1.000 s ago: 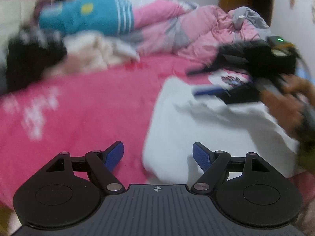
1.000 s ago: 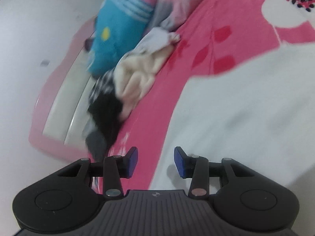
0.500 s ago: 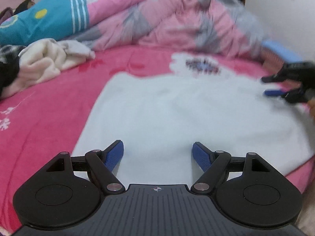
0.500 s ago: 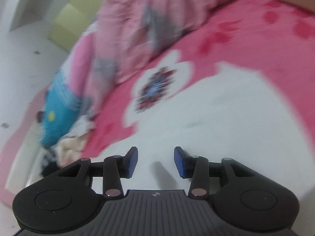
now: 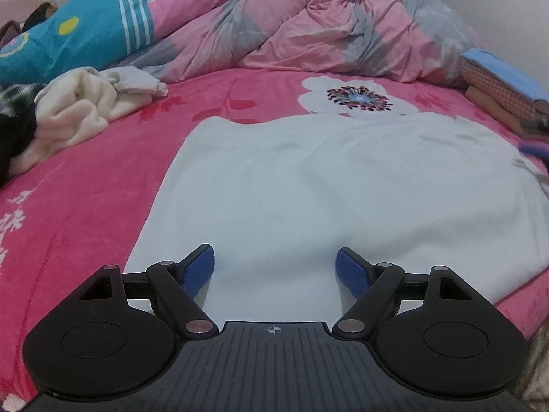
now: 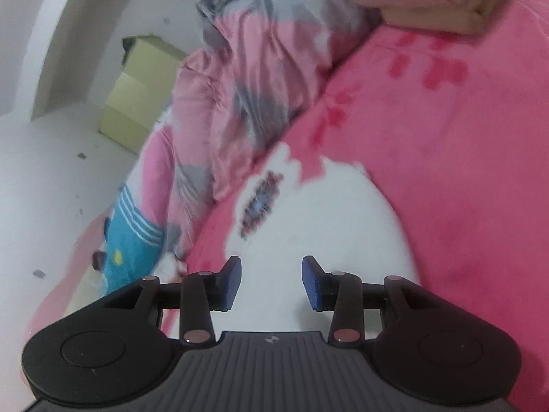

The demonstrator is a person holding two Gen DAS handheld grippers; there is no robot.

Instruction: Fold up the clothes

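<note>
Now the white garment (image 5: pixel 326 189) lies spread flat on the pink bedsheet (image 5: pixel 85 206), filling the middle of the left wrist view, whereas 1 second ago that same camera saw it off to the right with the right gripper and a hand working over it. The left gripper (image 5: pixel 276 267) has swung round to face the cloth squarely and hovers over its near edge, its 2 blue pads wide apart with nothing between them. Over the same second the right gripper (image 6: pixel 271 283) has swept from the left part of the bed, near the pile of cream and dark clothes (image 5: pixel 68 116), across to the garment's right side; its view is blurred by that motion. Its jaws stand partly apart and empty, above white fabric close to the printed flower (image 6: pixel 260 202) on the sheet. Only a sliver of it shows at the right edge of the left view. Judging from this, the smoothing-out appears finished and both tools are lining up on opposite parts of the garment for a first fold; neither has gripped cloth yet. The crumpled quilt (image 5: pixel 308 27) sits well behind.
</note>
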